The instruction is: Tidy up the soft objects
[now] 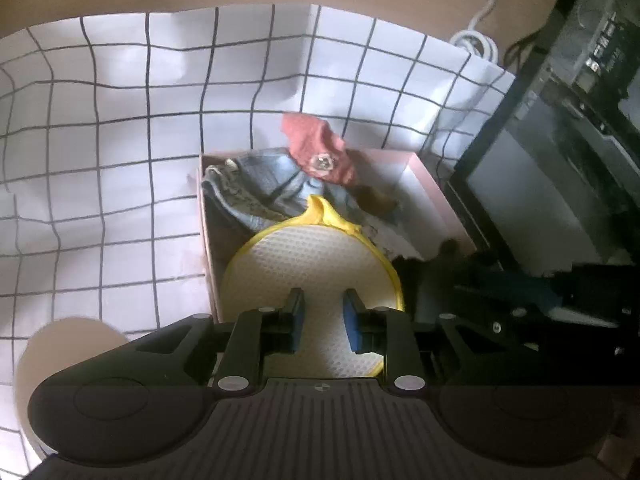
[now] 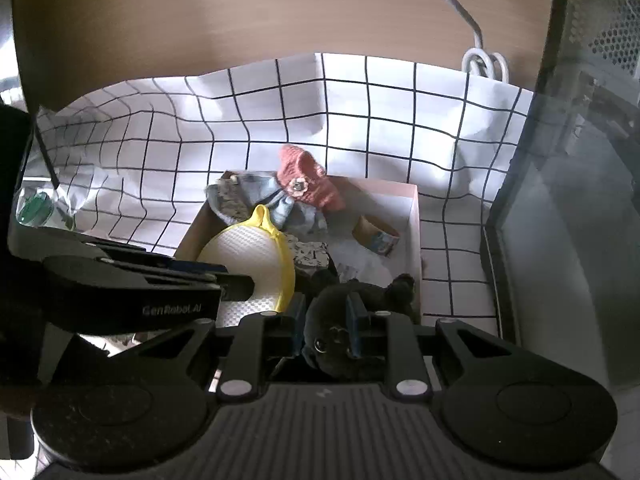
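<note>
Both pairs of tongs hang over an open pink box (image 2: pixel 414 216) that sits on a white cloth with a black grid (image 2: pixel 360 100), spread over a wooden counter (image 2: pixel 280 12). The left tongs (image 1: pixel 322 316) stand a little apart, above a round white pad edged in yellow (image 1: pixel 308 256); the pad lies between the blue pads (image 1: pixel 351 322), and I cannot tell whether they press on it. In the right wrist view the pad leans at the near left end of the box, its yellow loop pointing away. The right tongs (image 2: pixel 325 322) straddle a black plush toy (image 2: pixel 332 340) at the near right end of the box; their pads sit beside its head with a slight gap, so the grip looks loosened. Farther back in the box lie a crumpled blue denim piece (image 2: pixel 256 196) and, partly over the far rim, a pink knitted piece with a flower button (image 2: pixel 308 186). A brown band (image 2: pixel 376 232) lies toward the right wall. A coiled white cable (image 2: pixel 484 60) rests on the counter beyond the cloth's far right corner.
</note>
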Tool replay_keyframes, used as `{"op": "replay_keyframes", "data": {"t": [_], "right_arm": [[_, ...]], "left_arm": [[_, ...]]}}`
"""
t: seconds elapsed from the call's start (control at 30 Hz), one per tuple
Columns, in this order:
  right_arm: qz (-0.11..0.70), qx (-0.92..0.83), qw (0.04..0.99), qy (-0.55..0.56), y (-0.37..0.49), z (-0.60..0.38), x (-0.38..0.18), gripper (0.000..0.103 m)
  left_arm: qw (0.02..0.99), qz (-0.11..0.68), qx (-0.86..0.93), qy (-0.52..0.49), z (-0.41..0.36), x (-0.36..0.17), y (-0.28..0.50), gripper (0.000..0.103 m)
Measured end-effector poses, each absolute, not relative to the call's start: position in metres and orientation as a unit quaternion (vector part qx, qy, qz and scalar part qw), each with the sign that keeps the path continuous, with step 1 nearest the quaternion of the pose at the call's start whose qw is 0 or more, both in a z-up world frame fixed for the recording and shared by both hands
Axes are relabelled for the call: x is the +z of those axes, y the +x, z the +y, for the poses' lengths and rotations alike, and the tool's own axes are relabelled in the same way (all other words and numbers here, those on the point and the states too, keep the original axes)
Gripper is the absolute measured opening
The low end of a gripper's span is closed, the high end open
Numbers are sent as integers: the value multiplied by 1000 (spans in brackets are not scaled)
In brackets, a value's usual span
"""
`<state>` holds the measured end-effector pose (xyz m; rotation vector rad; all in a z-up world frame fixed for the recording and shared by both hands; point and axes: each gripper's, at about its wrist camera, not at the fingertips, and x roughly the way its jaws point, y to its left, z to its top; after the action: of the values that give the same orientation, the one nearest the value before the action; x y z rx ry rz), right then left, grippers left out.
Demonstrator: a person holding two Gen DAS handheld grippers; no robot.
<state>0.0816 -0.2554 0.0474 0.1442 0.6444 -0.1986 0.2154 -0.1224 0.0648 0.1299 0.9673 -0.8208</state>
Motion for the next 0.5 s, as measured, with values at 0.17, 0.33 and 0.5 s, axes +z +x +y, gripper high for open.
{"op": "replay_keyframes", "data": {"t": [0.17,0.33,0.5], "right_arm": [[297,-126,944,73,68,-246,56,36],[231,-146,960,60,40,-227,69,61],[217,-103,970,45,22,-215,60,63]], "left_arm": [[810,413,-415,30,-102,90,203,25],[857,325,-399,6,-62,123,167,25],[899,270,-345,6,-27,127,111,25]]}}
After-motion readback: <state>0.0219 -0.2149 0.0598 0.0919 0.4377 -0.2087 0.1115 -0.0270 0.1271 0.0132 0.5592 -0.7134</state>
